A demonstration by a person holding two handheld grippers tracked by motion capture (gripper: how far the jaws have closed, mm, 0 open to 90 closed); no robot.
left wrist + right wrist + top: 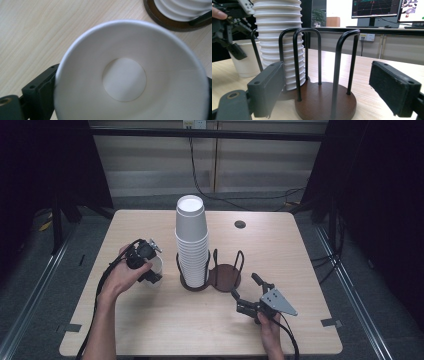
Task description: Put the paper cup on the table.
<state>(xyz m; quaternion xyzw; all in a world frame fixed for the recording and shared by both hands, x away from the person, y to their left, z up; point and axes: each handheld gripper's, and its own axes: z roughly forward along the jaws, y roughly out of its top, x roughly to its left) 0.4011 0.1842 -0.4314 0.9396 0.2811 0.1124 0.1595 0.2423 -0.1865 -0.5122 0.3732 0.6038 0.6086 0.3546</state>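
A big wooden table (150,330) holds everything. On it stands a tall stack (191,240) of white paper cups. The stack sits upside down in the left half of a dark holder (210,279). The holder has two round wooden bases side by side, with thin black wire hoops around each. The right half of the holder has no cups in it.

Just left of the stack stands one single cup (156,268), upright on the table, close to the holder but apart from it. In the left gripper view the cup (130,75) is seen from above, mouth open, white inside, with a round flat bottom.

The left gripper (150,270) comes down over this cup, held by the left hand (122,275). Its black jaws sit on either side of the cup's rim, and one jaw is right beside the cup's wall. The jaws stand fairly wide. I cannot tell if they press on the cup.

The right gripper (247,290) rests low near the right half of the holder, held by the right hand (267,327). Its jaws are wide apart and hold nothing. They point at the wire hoops, not touching them.
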